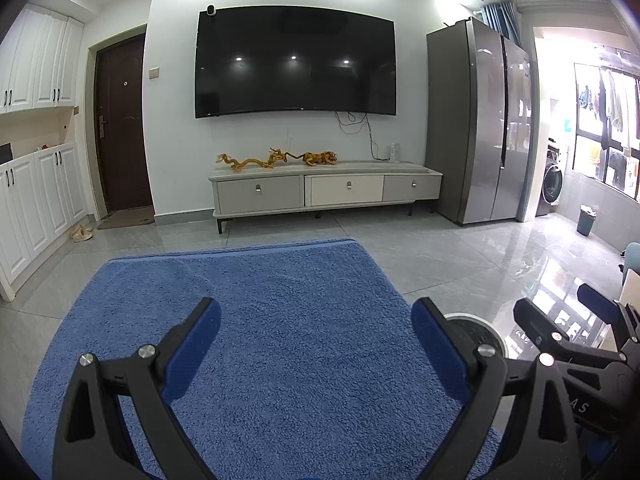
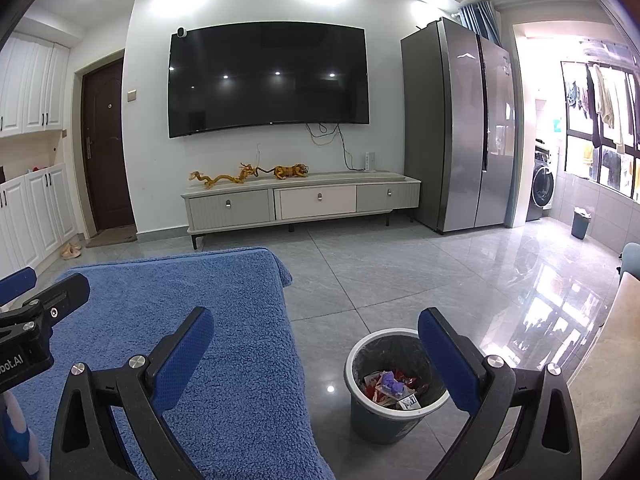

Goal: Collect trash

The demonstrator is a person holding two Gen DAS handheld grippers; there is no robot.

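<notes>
Standing upright, mouth up — trash bin [image 2: 394, 388] | left hand-held gripper [image 1: 316, 316] spread, empty | right hand-held gripper [image 2: 316, 318] likewise

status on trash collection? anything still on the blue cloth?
Looks done: wrappers and scraps sit in the lined bin on the floor beside the blue cloth, and the cloth shows no trash in either view.
In hand: nothing; left gripper and right gripper are both open and empty.
Left: probably nothing, though areas outside both views can't be checked.
</notes>
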